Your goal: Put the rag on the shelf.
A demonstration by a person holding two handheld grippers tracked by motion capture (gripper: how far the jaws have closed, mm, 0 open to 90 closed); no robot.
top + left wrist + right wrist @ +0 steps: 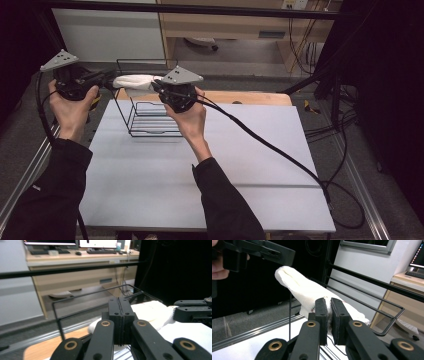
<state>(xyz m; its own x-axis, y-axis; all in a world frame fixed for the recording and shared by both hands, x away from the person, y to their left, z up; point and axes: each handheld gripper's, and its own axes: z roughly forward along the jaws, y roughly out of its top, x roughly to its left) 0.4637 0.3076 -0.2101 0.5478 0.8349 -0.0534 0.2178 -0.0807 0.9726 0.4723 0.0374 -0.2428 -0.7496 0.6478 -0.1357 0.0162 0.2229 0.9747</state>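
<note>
A rolled white cloth [135, 80] hangs in the air over a black wire rack [150, 134] on the white table [225, 165]. My right gripper [154, 84] comes in from the right and is shut on the cloth's near end. In the right gripper view the pads [322, 312] pinch the cloth [297, 286], which stretches away up and to the left. My left gripper [111, 78] sits just left of the cloth's other end. In the left gripper view its jaws [119, 312] are pressed together with nothing between them, and the cloth [150, 312] lies beyond them.
The rack's top rim [92, 293] runs close under both grippers. A wooden board [250, 97] edges the table's far side. The right gripper's cable [280, 152] trails across the table to the right. A desk with keyboards [75, 255] stands behind.
</note>
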